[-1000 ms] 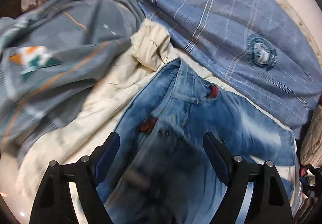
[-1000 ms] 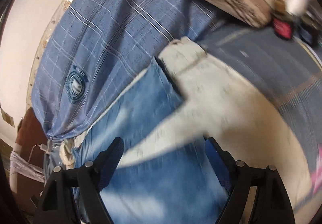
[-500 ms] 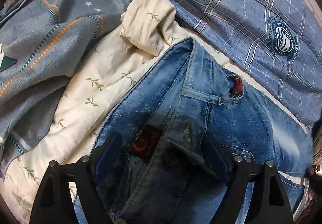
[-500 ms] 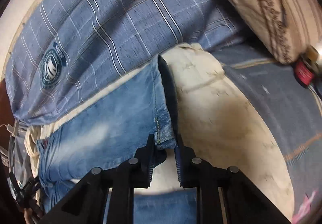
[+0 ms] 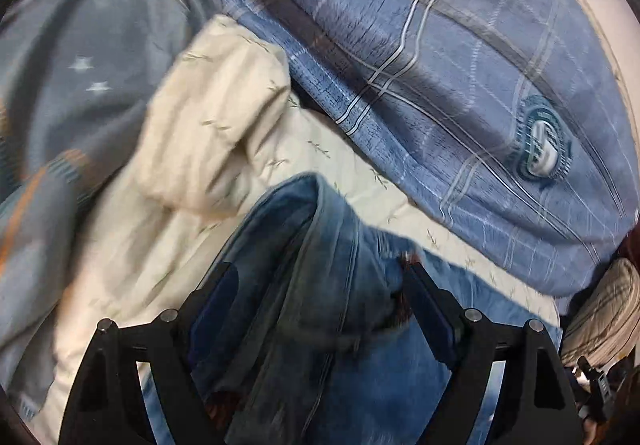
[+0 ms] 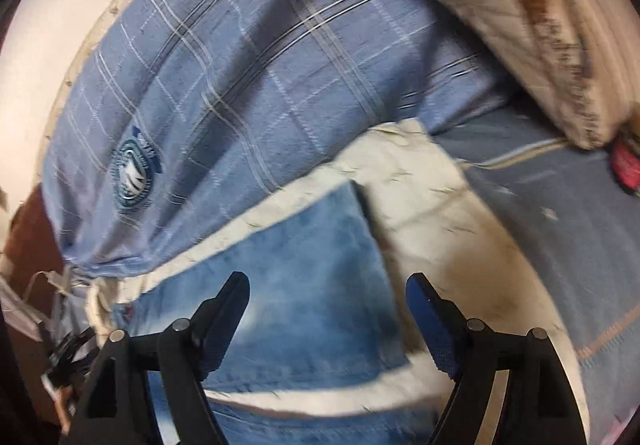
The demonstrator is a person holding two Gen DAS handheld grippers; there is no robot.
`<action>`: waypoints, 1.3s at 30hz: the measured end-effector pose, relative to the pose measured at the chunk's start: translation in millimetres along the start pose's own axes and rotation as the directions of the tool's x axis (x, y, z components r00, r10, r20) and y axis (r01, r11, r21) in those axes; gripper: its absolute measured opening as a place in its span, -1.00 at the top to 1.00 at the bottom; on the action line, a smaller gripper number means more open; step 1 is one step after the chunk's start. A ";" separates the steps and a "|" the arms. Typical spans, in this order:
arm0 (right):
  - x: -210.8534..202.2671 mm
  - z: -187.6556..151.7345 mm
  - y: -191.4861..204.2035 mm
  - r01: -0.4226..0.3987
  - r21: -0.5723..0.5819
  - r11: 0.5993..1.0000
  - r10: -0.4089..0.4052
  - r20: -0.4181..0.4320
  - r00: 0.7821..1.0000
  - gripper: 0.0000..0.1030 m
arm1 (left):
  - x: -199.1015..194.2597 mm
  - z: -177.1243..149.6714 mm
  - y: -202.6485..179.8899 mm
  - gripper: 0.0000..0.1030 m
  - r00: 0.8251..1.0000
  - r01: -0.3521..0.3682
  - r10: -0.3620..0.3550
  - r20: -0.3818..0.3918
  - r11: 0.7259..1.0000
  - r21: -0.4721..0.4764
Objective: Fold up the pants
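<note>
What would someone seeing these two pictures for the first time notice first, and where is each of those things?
The faded blue jeans catch the eye first, bunched between the spread jaws of the left tool on a cream leaf-print sheet. Behind them bulges a blue plaid pillow with a round teal badge on it. The right tool is opening over a flat jeans leg, gripping nothing.

No readable text; blanket's crest (image 5: 542,143) blurred.
</note>
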State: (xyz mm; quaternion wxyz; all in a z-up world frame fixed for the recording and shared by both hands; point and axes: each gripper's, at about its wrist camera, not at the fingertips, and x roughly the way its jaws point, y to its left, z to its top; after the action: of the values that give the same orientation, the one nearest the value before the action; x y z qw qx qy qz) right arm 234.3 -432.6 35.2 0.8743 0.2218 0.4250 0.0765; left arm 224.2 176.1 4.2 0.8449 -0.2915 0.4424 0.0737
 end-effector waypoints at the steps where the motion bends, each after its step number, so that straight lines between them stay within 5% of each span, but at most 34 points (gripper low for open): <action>1: 7.8 8.0 0.8 0.002 -0.004 1.000 -0.002 -0.004 1.000 -0.62 | 6.8 3.7 -1.6 -0.55 1.000 -0.002 0.002 -0.008 1.000 0.002; 6: 42.7 38.1 3.6 0.015 -0.019 1.000 -0.016 -0.051 0.999 -0.51 | 40.2 16.5 -2.4 0.26 0.997 -0.030 0.029 -0.078 0.999 -0.016; 9: 69.1 51.7 10.5 0.077 -0.064 0.995 -0.081 -0.069 0.994 -0.37 | 51.9 21.0 -0.5 0.23 0.996 -0.034 0.030 -0.084 0.999 -0.040; 11: 84.4 56.1 12.9 0.128 -0.089 0.988 -0.135 -0.073 0.988 -0.37 | 57.1 24.7 0.9 -0.17 0.995 -0.047 0.042 -0.085 0.997 -0.056; 12: 94.7 57.0 13.0 0.146 -0.095 0.985 -0.155 -0.091 0.984 -0.35 | 58.1 25.9 1.9 -0.19 0.996 -0.049 0.044 -0.083 0.997 -0.066; 14: 108.1 56.0 13.2 0.187 -0.111 0.976 -0.200 -0.123 0.972 0.40 | 62.0 28.2 -0.2 0.36 0.995 -0.045 0.039 -0.092 0.997 -0.062; 15: 111.5 53.7 14.8 0.188 -0.121 0.975 -0.204 -0.136 0.970 0.44 | 64.0 29.6 -3.5 0.85 0.993 -0.039 0.033 -0.114 0.998 -0.053; 18: 96.6 50.9 25.0 0.188 -0.143 0.972 -0.202 -0.093 0.975 0.62 | 50.6 28.9 -15.3 0.86 0.995 -0.044 0.042 -0.088 0.999 -0.019; 23: 33.5 53.8 41.8 0.095 -0.107 0.990 -0.094 0.014 0.995 0.62 | -18.6 19.8 -27.8 0.87 0.996 0.083 -0.083 0.008 0.997 -0.001; 28: -39.5 27.7 53.4 0.002 -0.084 0.996 0.007 0.114 0.994 0.62 | -112.5 -21.9 -28.7 0.87 0.979 0.173 -0.180 0.099 0.982 0.072; 33: -102.1 -26.9 32.3 -0.073 -0.060 0.996 0.081 0.155 0.985 0.62 | -177.9 -93.8 2.8 0.86 0.962 0.244 -0.255 0.097 0.963 0.112; 39: -130.9 -131.6 -33.1 -0.111 0.008 0.994 0.110 0.099 0.989 0.62 | -170.6 -170.1 67.6 0.81 0.973 0.232 -0.232 -0.002 0.973 0.001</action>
State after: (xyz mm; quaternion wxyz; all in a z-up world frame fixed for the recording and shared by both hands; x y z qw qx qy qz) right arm 48.1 -461.7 41.9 0.8872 0.2541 0.3689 0.1108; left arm -23.4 159.4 35.6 0.8476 -0.3406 0.4060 -0.0260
